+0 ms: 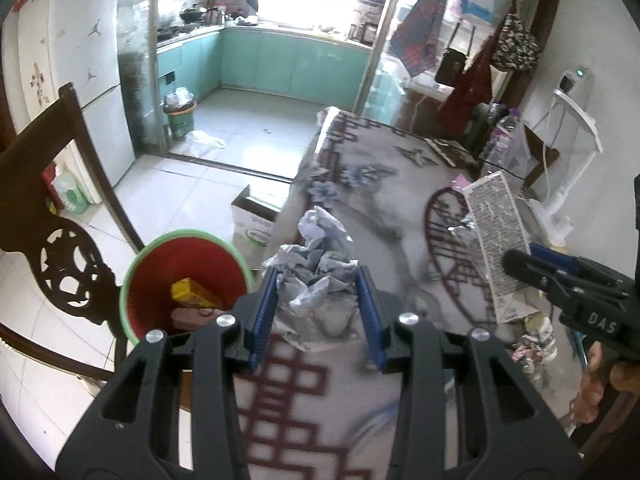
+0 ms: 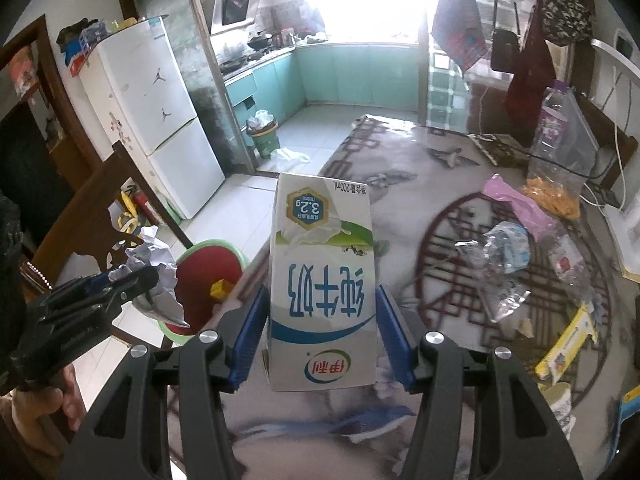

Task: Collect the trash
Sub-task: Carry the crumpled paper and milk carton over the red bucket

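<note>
Step in hand: carrying two pieces of trash to the red plastic bin with green rim [image 1: 186, 280], seen at lower left of the left wrist view and left of centre in the right wrist view, standing on the floor beside the table edge with a yellow box [image 1: 196, 294] already inside. Left gripper [image 1: 318, 300]: blue pads clamped on a crumpled wad of white and grey paper [image 1: 316, 276], held at centre frame just right of the bin. Right gripper [image 2: 320, 332]: pads pressed against both sides of a white milk carton with blue and green print [image 2: 322, 280], held at centre frame, print upside down. Bring the paper wad fully over the bin mouth before opening; loose folds likely to catch on the rim if let go at the edge. Follow with the carton, lowered end-first so it clears the rim. Keep both tools apart over the opening. Remaining on the patterned tablecloth [image 2: 440, 184] at right: crushed clear plastic bottle [image 2: 500, 256], pink wrapper [image 2: 516, 200], yellow packet [image 2: 568, 340].
</note>
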`<state>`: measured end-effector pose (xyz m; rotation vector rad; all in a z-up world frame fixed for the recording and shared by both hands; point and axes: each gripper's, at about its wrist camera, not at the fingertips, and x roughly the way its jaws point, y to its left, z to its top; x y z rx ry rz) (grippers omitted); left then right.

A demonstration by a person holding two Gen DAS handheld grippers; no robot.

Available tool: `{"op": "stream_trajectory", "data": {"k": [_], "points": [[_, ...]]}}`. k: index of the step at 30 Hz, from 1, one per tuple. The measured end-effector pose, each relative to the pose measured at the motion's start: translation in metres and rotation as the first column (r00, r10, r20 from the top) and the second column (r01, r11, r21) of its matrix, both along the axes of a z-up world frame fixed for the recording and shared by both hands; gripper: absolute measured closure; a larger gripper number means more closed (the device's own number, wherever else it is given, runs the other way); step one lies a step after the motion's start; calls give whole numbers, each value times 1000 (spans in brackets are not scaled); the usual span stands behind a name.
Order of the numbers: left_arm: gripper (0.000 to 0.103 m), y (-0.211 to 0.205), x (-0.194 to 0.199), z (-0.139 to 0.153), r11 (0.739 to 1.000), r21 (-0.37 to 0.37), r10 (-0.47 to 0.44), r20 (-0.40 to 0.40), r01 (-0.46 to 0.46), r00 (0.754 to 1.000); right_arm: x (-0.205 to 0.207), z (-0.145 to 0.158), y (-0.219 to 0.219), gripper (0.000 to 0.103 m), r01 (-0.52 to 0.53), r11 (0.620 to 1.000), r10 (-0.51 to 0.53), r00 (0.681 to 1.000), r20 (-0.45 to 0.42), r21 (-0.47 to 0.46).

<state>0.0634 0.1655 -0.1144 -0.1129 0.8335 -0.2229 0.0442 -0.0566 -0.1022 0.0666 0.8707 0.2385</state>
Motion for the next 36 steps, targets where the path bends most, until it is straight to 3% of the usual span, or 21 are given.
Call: {"op": "stream_trajectory", "data": {"k": [16,36], "points": [[65,92,28,-20,997,20,77,-32,-76,997,30,-17,92,50,-71,997,70,997,-37,-22],[65,156,74,-62,989,32,149,-138,-145,979,86,-61,176,50,-197,980,192,969,-157,-19]]}}
